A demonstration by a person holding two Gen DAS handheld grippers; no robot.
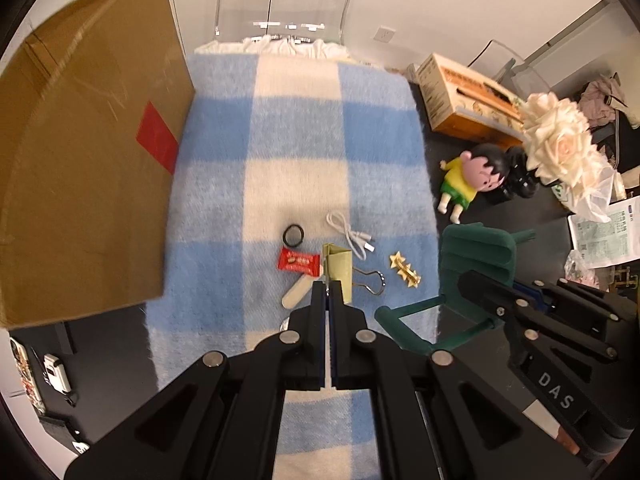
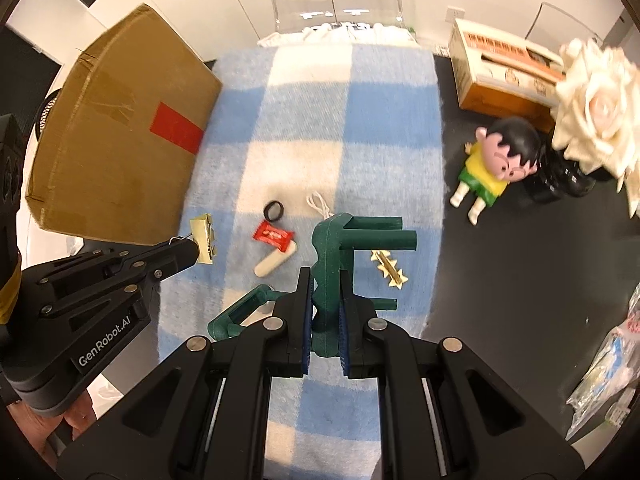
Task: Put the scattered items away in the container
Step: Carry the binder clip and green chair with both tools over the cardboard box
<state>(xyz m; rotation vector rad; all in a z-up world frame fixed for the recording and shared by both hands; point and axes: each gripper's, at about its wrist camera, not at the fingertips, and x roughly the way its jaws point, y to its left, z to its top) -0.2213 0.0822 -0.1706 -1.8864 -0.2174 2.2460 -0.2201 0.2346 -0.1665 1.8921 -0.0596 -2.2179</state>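
Fingers of the left gripper [image 1: 330,286] are pressed together on the wire handle of a pale green binder clip [image 1: 339,270], which it holds lifted, low in the centre of the left wrist view. In the right wrist view the same clip [image 2: 203,240] hangs at the tip of the left gripper [image 2: 195,250] at the left of the frame, just below the bottom corner of the cardboard box [image 2: 120,128].

The right gripper [image 2: 325,300] is clamped on a dark green plastic toy chair [image 2: 340,248], its legs pointing right in the lower centre of the frame.

On the blue and white checked blanket [image 2: 320,112] lie a black ring [image 2: 274,211], a red candy wrapper [image 2: 273,235], a cream stick [image 2: 274,261] touching the wrapper's lower edge, a white cable [image 1: 348,232] and a gold star hair clip [image 2: 389,270] near the blanket's right edge. The box stands at the upper left of the blanket.

On the dark table [image 2: 520,260] at the right lie a doll in a yellow shirt [image 2: 492,168], cream roses [image 2: 596,112] and an orange carton [image 2: 500,72].
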